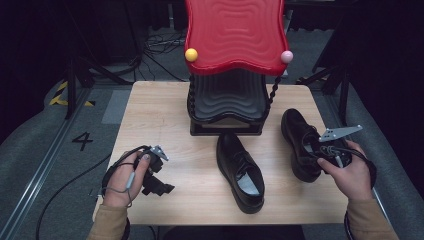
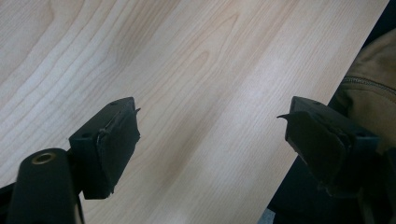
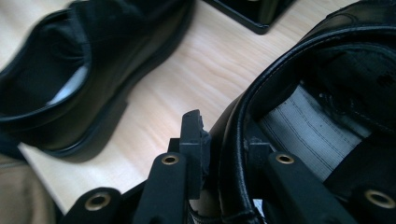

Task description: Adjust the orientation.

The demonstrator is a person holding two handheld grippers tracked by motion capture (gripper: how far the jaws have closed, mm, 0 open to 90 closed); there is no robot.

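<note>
My right gripper [image 3: 219, 154]: clamped on the collar of the black shoe on my right [image 1: 300, 142]; one jaw sits outside the leather rim, the other inside the opening, with the wall of the heel pinched between the pads. No earlier picture to compare, so I say only that the grip is on.
Held shoe, relative to that gripper [image 3: 327, 107]: directly at the jaw tips, its opening and pale striped insole just beyond the inner jaw; in the high view its toe points away from my hand, toward the far edge of the table [image 1: 165, 115].
My right hand [image 1: 350, 175]: wrapped around the gripper body, at the heel end of the held shoe.
Second black shoe [image 1: 240, 170]: off to the outer-jaw side of my right gripper, apart from the held one, resting on the wood with bare tabletop between the two.
My left gripper [image 2: 212, 140]: jaws standing wide apart, nothing between the pads, bare wood grain beneath them.
My left hand [image 1: 125, 180]: holding that gripper over the near left part of the table, well apart from both shoes.
Red-topped black stand [image 1: 235, 35]: beyond both grippers, at the far middle of the table, just past the toe of the second shoe.
</note>
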